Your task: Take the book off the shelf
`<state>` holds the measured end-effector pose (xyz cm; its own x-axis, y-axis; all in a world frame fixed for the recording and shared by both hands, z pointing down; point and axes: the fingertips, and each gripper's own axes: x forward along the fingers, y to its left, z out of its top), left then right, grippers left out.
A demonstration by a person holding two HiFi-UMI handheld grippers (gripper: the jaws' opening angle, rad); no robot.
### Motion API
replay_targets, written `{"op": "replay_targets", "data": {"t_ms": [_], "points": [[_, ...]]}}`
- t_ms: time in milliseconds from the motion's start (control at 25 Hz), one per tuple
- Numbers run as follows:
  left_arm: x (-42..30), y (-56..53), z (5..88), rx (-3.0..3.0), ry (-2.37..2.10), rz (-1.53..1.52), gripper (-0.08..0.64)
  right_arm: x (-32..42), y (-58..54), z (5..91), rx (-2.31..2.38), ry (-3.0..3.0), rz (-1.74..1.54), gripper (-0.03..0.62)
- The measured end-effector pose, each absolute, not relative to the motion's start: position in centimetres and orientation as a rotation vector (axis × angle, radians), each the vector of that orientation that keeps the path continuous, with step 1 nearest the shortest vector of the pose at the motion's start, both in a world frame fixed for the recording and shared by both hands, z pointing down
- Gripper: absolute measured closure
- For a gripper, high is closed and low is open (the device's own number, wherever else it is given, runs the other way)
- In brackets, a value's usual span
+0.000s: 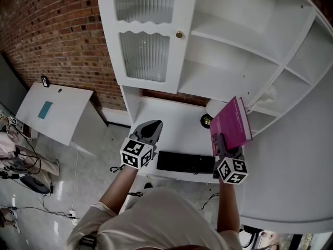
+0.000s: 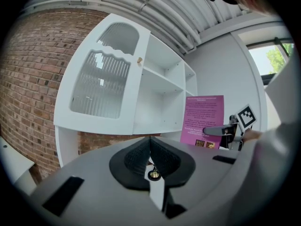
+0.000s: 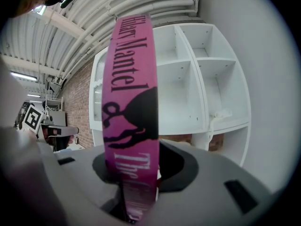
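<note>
Only the right gripper view shows the book's (image 3: pixel 130 102) spine; right hand-held gripper (image 3: pixel 135 166) pinches it, left hand-held gripper (image 2: pixel 150 146) pressed together.

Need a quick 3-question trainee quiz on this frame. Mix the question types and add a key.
1. Multiple choice: what does the right gripper hold?
A) a pink book
B) a mug
C) nothing

2. True or false: the left gripper has its jaws together with nothing between them.

3. Short answer: in the head view, which black thing lies on the desk between the two grippers?

Key:
1. A. The jaws are clamped on the book's lower edge.
2. True.
3. The keyboard.
</note>
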<state>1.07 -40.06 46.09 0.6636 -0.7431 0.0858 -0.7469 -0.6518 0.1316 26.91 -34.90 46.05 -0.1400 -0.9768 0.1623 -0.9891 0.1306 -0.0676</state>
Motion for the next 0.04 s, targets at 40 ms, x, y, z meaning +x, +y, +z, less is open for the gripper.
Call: {"op": "replay_targets", "data": {"t_ms": [40], "points": [[1.14,-40.03,46.1,2.722,-1.225,0.036,0.565,26.89,-34.89,46.04,2.006,-2.303,0.242,0.449]]}}
